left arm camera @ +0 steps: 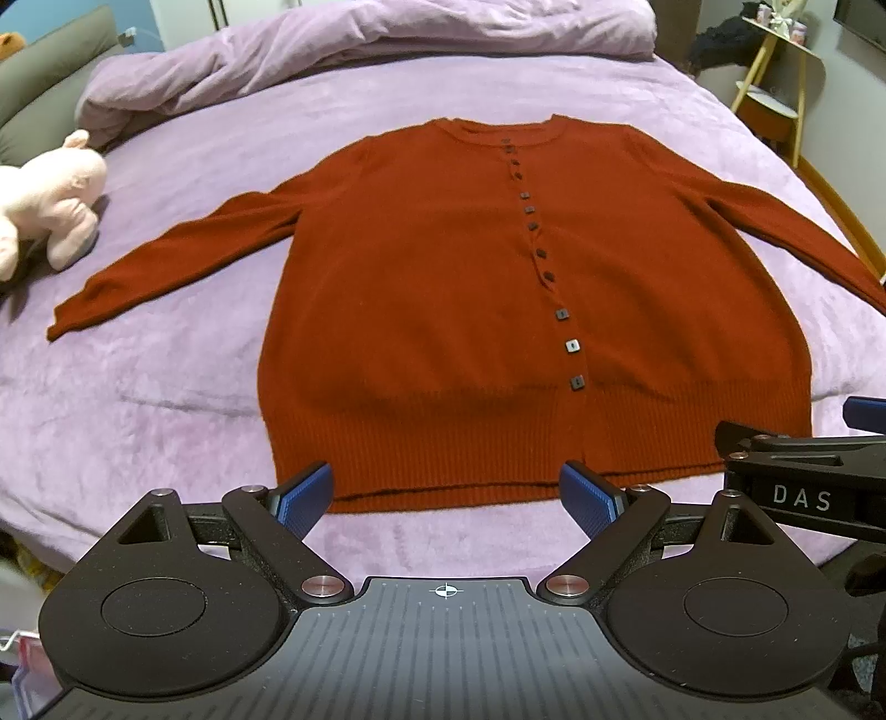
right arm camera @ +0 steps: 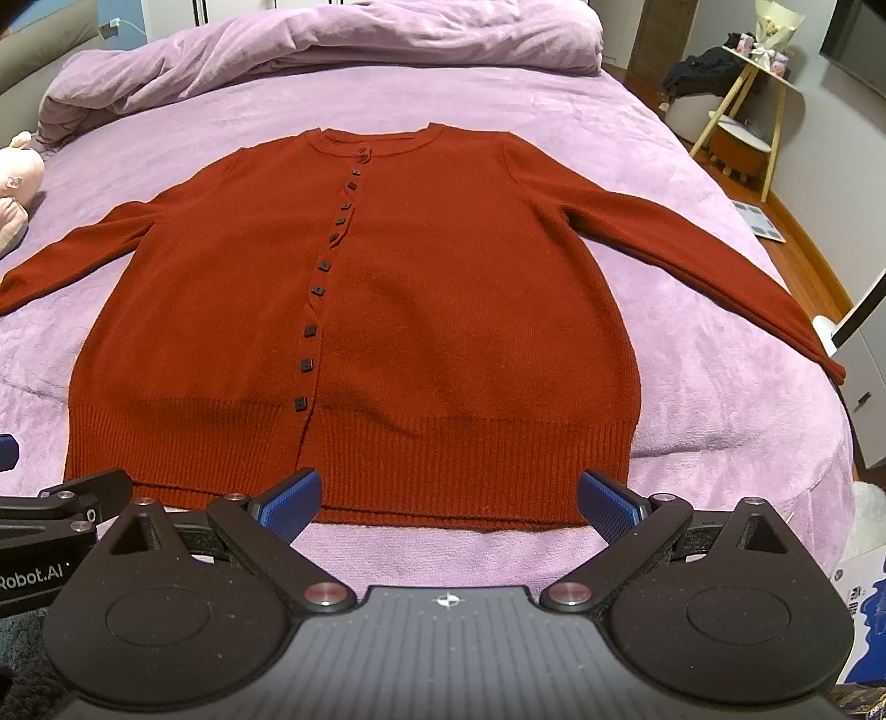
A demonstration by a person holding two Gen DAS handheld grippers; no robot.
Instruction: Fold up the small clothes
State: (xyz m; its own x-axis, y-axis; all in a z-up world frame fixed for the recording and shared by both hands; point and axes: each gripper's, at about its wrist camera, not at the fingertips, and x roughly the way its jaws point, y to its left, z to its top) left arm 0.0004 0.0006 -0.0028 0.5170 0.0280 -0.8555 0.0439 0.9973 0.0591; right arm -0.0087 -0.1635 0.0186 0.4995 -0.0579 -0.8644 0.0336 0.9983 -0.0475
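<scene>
A rust-red buttoned cardigan (left arm camera: 443, 310) (right arm camera: 421, 310) lies flat and face up on the purple bedspread, both sleeves spread out to the sides, hem nearest me. My left gripper (left arm camera: 446, 498) hovers open just short of the hem's left half, blue pads wide apart and holding nothing. My right gripper (right arm camera: 448, 504) is likewise open over the hem's right half, empty. Each gripper shows at the edge of the other's view.
A pink plush toy (left arm camera: 50, 205) lies on the bed beside the left sleeve. A bunched purple duvet (left arm camera: 354, 39) fills the head of the bed. A yellow side table (right arm camera: 742, 105) stands beyond the bed's right edge, where the floor (right arm camera: 803, 238) begins.
</scene>
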